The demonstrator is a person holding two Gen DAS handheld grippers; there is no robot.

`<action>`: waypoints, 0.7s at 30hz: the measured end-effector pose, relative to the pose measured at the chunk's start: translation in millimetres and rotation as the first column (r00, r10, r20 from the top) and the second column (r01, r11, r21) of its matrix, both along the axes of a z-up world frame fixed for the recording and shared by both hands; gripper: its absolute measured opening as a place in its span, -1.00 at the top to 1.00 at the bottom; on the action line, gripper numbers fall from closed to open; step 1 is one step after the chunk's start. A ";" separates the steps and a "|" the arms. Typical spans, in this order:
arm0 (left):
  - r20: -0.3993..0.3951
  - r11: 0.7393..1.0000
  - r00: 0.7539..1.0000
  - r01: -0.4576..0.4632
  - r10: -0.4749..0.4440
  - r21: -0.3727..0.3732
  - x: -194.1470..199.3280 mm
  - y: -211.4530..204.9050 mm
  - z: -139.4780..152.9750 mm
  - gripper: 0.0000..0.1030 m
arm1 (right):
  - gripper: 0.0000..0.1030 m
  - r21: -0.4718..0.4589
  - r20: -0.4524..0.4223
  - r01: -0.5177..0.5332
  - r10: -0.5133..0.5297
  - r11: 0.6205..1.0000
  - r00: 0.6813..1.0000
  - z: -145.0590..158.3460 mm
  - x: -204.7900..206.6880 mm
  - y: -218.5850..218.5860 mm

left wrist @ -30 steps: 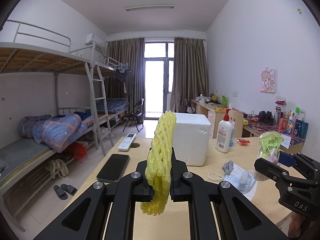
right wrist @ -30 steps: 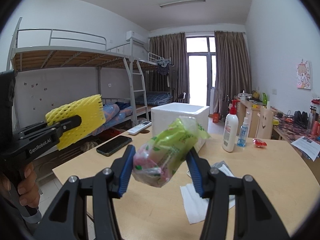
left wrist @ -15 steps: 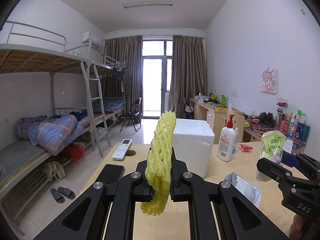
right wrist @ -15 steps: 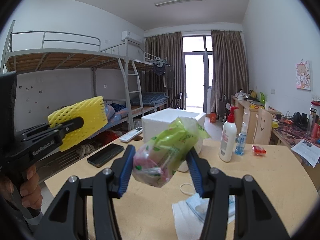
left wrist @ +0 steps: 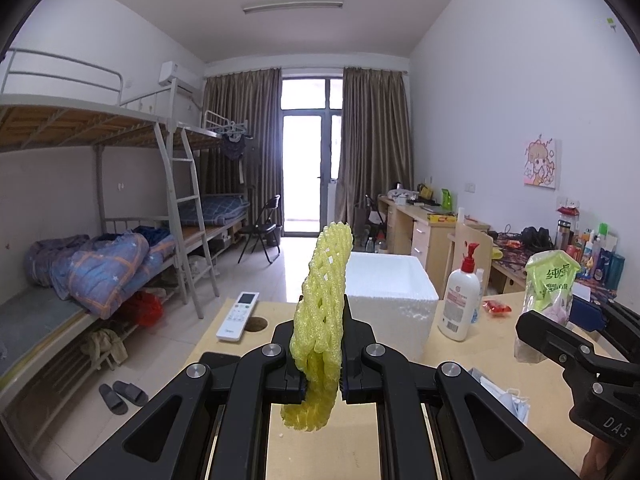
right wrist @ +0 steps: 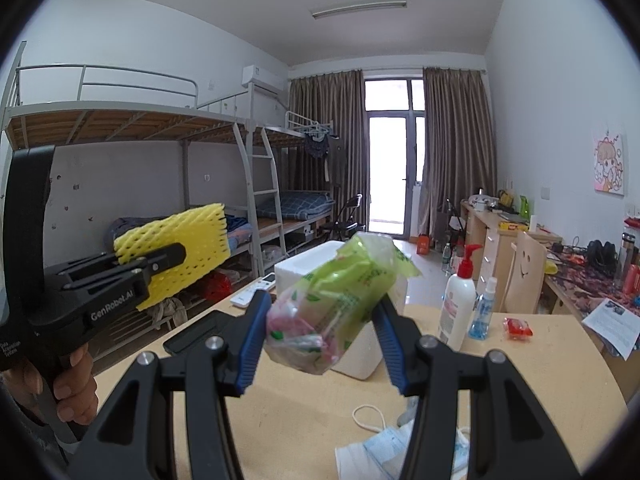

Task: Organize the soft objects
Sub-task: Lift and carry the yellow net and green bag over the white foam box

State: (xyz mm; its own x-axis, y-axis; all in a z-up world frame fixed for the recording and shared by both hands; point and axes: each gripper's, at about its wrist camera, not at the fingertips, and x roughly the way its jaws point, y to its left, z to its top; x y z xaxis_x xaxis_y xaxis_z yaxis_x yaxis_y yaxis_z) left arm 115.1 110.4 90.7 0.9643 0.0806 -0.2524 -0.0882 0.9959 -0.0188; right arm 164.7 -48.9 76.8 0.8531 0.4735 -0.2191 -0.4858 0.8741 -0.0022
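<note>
- Now both my grippers are higher and nearer the white foam box (left wrist: 390, 292) than a second ago, with the table (right wrist: 560, 364) dropping below.
- My left gripper (left wrist: 322, 364) is pinched tight on the yellow foam net sleeve (left wrist: 322, 320), which stands upright.
- My right gripper (right wrist: 320, 332) clamps the green plastic pack (right wrist: 340, 304) at half width.
- Judging by this, both soft items are heading for the box; neither is released yet.

The yellow foam net (left wrist: 322, 320) stands on edge, pinched flat, raised above the table (left wrist: 240, 340). The green plastic tissue pack (right wrist: 336, 304) sits tilted, squeezed at both sides, also above the table.
</note>
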 end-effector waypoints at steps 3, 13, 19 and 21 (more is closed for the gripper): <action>-0.001 1.000 1.000 -0.001 0.001 0.005 6.5 0.9 2.6 0.78 | -0.10 -0.008 0.001 0.005 -0.005 1.000 1.000 2.1 5.3 3.6; -0.006 1.000 1.000 0.021 -0.021 0.021 35.8 -0.5 10.8 0.78 | -0.10 -0.031 -0.005 0.011 -0.011 0.999 1.000 6.5 30.2 13.2; -0.012 0.999 1.000 0.029 -0.028 0.036 58.8 -2.8 11.8 0.78 | -0.10 -0.048 -0.016 0.027 -0.028 0.999 0.999 8.7 51.5 15.7; -0.015 0.999 1.000 0.028 -0.027 0.036 65.2 -2.7 11.2 0.78 | -0.10 -0.055 -0.021 0.029 -0.031 0.998 0.999 8.1 56.6 16.9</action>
